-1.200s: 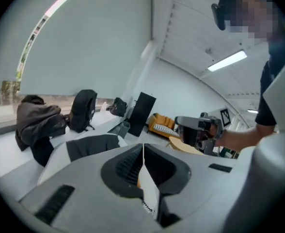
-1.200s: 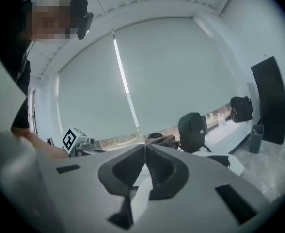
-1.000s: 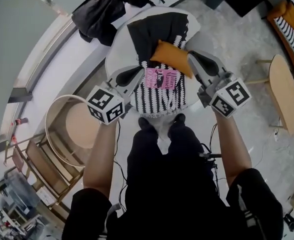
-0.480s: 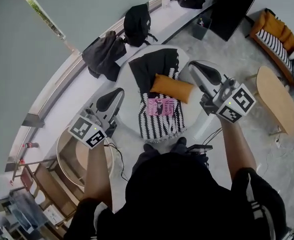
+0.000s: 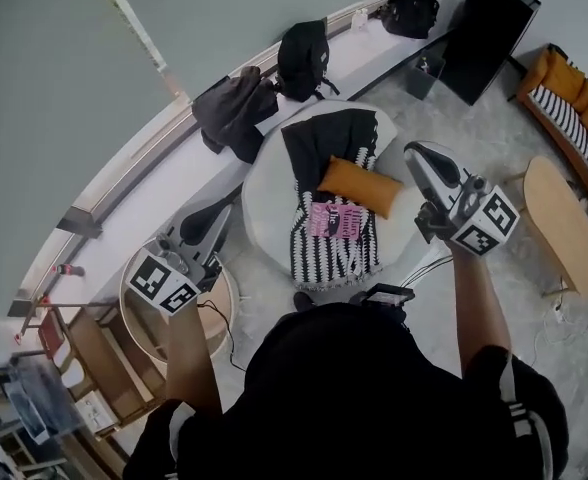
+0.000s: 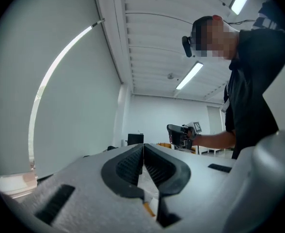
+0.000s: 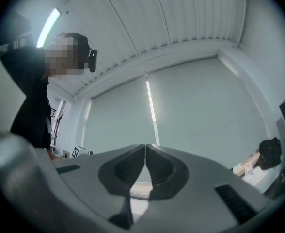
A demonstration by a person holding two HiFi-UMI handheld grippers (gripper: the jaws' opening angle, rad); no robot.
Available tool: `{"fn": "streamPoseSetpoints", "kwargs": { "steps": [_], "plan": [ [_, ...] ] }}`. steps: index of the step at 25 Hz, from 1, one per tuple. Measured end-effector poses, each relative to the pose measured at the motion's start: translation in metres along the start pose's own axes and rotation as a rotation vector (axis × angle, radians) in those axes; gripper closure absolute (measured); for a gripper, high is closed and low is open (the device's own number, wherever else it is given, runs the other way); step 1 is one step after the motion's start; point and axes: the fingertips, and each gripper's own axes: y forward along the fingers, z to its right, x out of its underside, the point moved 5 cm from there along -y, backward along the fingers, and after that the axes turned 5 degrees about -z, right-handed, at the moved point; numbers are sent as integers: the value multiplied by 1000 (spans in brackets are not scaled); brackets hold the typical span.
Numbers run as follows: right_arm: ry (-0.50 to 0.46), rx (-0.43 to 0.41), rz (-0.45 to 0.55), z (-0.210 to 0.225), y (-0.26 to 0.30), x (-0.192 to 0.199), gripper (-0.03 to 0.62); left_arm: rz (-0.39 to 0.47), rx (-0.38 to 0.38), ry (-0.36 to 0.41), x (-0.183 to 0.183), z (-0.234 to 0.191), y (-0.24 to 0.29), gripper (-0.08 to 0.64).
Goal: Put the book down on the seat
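Book (image 5: 334, 220), pink-covered, lay flat and cover-up on the black-and-white striped throw (image 5: 324, 253) draped over the round white seat (image 5: 264, 198). It sat toward the seat's near edge, just beside the orange cushion (image 5: 359, 186), though whether the two touched could not be told. Lying flat on the soft throw, well in from the rim, it looked fully supported and unlikely to slide, so the putting-down seemed to be finished.

Neither tool had any part of it. The left gripper (image 6: 143, 152) had its jaws pressed together on nothing, as its own view showed, and in the head view it was held out past the seat's left edge, above a round wooden side table (image 5: 126, 313). The right gripper (image 7: 145, 152) was likewise closed and empty, raised off the seat's right edge. Both pointed somewhat upward, toward the walls and ceiling. Keeping them wide of the seat on either side probably served to leave the book undisturbed where it rested.
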Motion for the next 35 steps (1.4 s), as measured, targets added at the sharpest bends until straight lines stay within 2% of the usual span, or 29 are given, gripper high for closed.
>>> {"fn": "streamPoseSetpoints", "kwargs": {
  "steps": [3,8,17,22,25,27,31,35],
  "plan": [
    [15,-47,13,-3,-6,4,561,22,-55,-38,6,13,-19,534],
    [127,-175,34,-13,-28,23,565,35,-137,-80,16,56,-42,534],
    [179,-333,-37,-46,-87,35,565,65,-272,-155,32,150,-52,535],
    [256,-371,-34,-53,-125,54,565,-12,-253,-174,53,211,-29,535],
    [261,-397,-40,-60,-141,63,565,-42,-253,-187,60,235,-22,535],
    [253,-431,-28,-64,-151,60,565,-62,-249,-167,55,245,-15,535],
    [240,-457,-1,-66,-161,48,565,-42,-202,-105,33,257,4,535],
    [218,-452,-1,-74,-172,47,565,-54,-160,-105,40,268,20,534]
  ]
}}
